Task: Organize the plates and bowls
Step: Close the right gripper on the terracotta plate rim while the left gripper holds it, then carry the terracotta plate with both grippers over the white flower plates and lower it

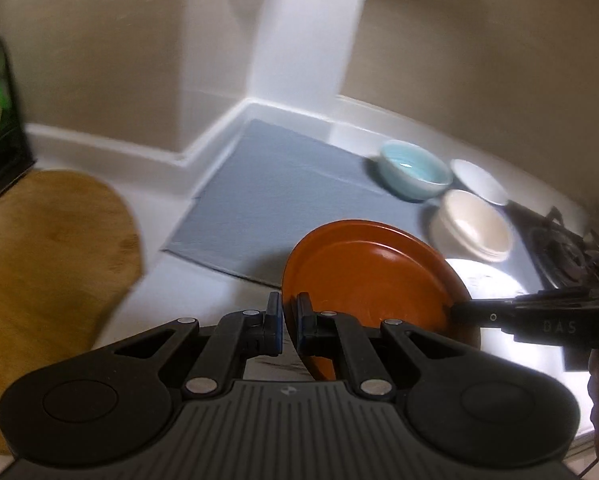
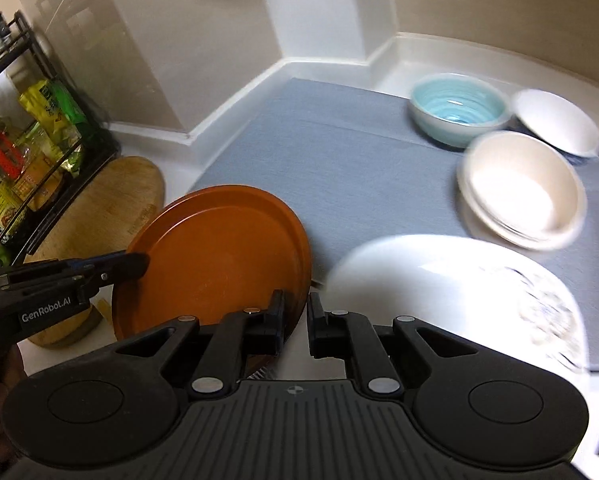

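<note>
An orange plate (image 1: 363, 276) (image 2: 219, 256) hangs tilted above the counter's front, held from both sides. My left gripper (image 1: 287, 316) is shut on its left rim; in the right wrist view it comes in from the left (image 2: 141, 264). On the opposite rim my right gripper (image 2: 296, 316) is shut too, seen in the left wrist view reaching in from the right (image 1: 455, 312). A white patterned plate (image 1: 487, 280) (image 2: 459, 300) lies just right of the orange one. Behind it stand stacked cream bowls (image 1: 473, 226) (image 2: 523, 188), a light blue bowl (image 1: 415, 174) (image 2: 459, 106) and a small white bowl (image 1: 479, 182) (image 2: 555, 120).
A grey mat (image 1: 259, 200) (image 2: 339, 160) covers the counter corner under the bowls. A wooden cutting board (image 1: 47, 248) (image 2: 99, 208) lies to the left, beside a black rack (image 2: 27, 140) of bottles and packets. A stove burner (image 1: 559, 248) sits at the right. Walls close the back.
</note>
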{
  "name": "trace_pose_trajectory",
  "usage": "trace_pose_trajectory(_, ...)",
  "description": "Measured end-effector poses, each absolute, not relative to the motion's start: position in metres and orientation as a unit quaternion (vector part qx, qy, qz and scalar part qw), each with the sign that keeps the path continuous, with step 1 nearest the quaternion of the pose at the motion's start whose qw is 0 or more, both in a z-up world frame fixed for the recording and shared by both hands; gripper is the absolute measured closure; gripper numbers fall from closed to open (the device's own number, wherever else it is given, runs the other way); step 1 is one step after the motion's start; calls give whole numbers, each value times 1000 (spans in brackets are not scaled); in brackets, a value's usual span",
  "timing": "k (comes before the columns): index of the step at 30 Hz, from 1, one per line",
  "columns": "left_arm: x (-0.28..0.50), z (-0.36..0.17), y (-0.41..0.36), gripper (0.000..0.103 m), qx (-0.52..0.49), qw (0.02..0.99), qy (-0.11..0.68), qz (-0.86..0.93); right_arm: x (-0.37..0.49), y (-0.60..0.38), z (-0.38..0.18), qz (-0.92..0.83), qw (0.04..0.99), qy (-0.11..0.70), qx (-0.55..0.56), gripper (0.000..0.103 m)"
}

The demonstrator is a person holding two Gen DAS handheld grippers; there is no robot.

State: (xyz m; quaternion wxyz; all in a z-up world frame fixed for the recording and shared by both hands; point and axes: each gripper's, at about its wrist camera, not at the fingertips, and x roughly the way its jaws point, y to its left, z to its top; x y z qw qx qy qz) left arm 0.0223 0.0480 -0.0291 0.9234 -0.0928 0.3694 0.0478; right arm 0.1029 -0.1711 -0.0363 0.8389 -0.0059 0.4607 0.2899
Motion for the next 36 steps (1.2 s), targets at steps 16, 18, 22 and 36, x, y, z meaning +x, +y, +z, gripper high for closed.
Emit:
trace_pose_trajectory(16, 66, -58, -67, 97, -43, 908, 416, -33, 93, -298, -50, 195, 855, 479, 42, 91)
trace_pose_trajectory(18, 72, -63, -69, 97, -43, 904, 424, -27, 94, -299, -56, 195, 853, 482, 39, 91)
trace_pose_trajectory(22, 76, -70, -73, 97, -33, 900, 433, -25, 96, -298, -62, 195, 850, 489, 22, 90)
trace_pose_trajectory(36, 79, -79, -76, 97, -28, 897, 442, -7, 103, -294, -70, 208, 835, 509, 2, 89)
